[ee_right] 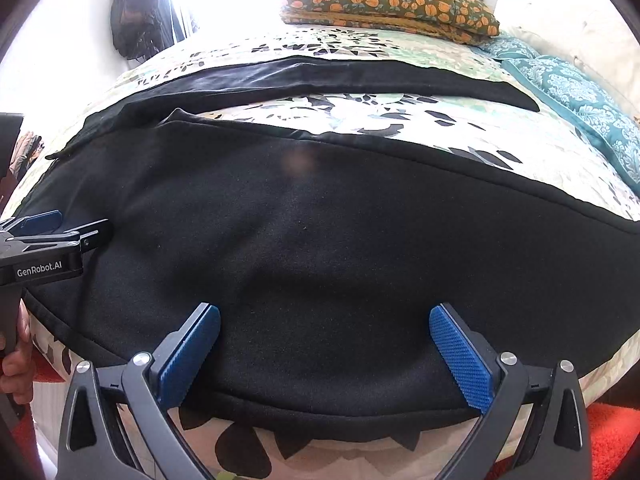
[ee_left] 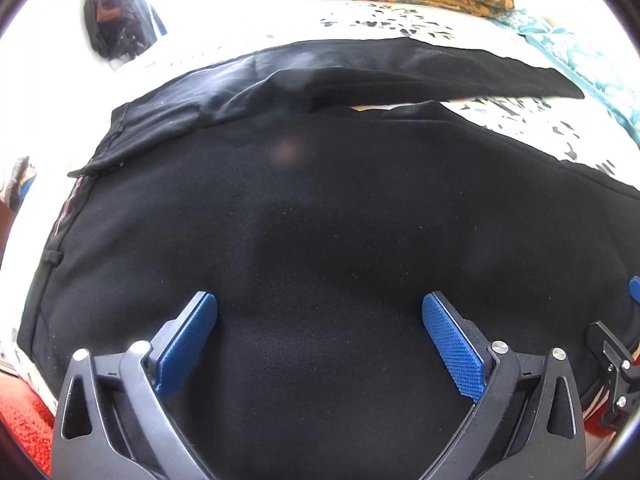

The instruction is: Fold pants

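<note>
- Left wrist view: only here did the waistband [ee_left: 60, 220] show, at the left edge, with a belt loop and a striped lining. The pants [ee_left: 320, 220] lay flat on the bed [ee_left: 520, 120], the near leg filling the view and the far leg [ee_left: 400, 76] running off to the right. A red rug [ee_left: 24, 424] showed low at the left. The left gripper [ee_left: 320, 336] hung over the near leg with its blue fingers [ee_left: 188, 344] spread wide, holding nothing.
- Right wrist view: only here did the near hem edge of the pants [ee_right: 320, 240] show, with patterned bedspread [ee_right: 400, 112] below it and between the legs. A floral pillow [ee_right: 388, 0] and a teal pillow [ee_right: 580, 100] lay beyond. The left gripper [ee_right: 60, 226] reached in over the cloth from the left, a hand [ee_right: 16, 364] under it. The right gripper [ee_right: 324, 344] was wide open over the fabric, gripping nothing.
</note>
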Demonstrator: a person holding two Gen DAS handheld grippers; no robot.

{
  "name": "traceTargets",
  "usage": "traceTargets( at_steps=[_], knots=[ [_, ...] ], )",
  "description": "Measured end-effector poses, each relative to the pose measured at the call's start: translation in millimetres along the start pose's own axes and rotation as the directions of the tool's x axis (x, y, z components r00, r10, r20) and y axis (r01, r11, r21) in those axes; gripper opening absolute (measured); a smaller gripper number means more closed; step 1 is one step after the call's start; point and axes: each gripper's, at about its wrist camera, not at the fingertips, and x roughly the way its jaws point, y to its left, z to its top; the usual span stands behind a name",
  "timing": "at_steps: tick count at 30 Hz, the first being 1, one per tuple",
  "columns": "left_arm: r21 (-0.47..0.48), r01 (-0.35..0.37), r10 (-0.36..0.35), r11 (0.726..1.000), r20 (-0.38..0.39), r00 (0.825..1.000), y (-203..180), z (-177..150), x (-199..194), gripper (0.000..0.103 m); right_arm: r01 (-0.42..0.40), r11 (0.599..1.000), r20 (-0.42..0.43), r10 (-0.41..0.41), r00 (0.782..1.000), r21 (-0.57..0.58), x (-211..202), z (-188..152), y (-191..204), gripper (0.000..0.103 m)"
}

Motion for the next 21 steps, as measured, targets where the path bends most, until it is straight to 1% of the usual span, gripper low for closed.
traceTargets(
  at_steps=[6,21],
  knots=[
    [0.008,-0.008,0.008,1.000,0.014,1.000,-2.2,-1.9,-0.6,0.102,0.003,1.000,-0.018,-0.003,1.000,0.001,2.0,3.2,1.3,0.103],
    [0.010,-0.010,0.010,1.000,0.013,1.000,-3.0,-2.8,-1.2,0.102,0.005,1.000,-0.021,-0.005,1.000,0.000,3.1,3.9,2.2,0.103]
  ],
)
